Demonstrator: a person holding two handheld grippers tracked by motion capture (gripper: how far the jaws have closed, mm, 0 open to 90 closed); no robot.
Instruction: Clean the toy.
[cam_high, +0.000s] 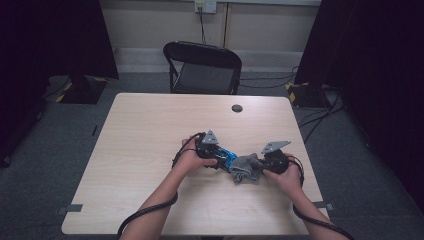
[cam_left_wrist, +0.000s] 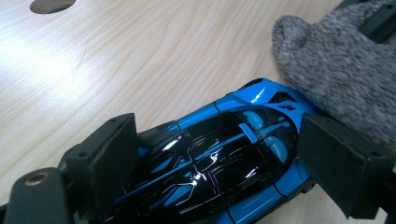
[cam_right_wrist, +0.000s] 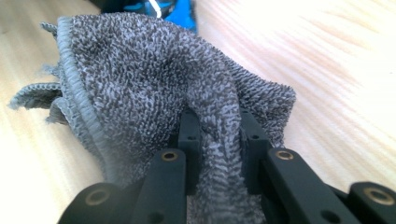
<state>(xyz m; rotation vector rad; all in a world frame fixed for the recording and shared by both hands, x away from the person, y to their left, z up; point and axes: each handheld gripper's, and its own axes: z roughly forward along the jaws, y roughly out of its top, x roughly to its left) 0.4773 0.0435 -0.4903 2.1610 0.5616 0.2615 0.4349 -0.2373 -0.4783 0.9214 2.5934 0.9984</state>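
Blue toy car, one, between left jaws' pads; one grey cloth in right jaws' pinch.

In your left gripper view, the blue toy car runs off the bottom edge at 6 o'clock, so you can't see its rear; its nose at 1 o'clock disappears under the grey cloth, itself cropped at 3 o'clock. In your right gripper view, the cloth covers nearly all the car, a blurred sliver at 12 o'clock.
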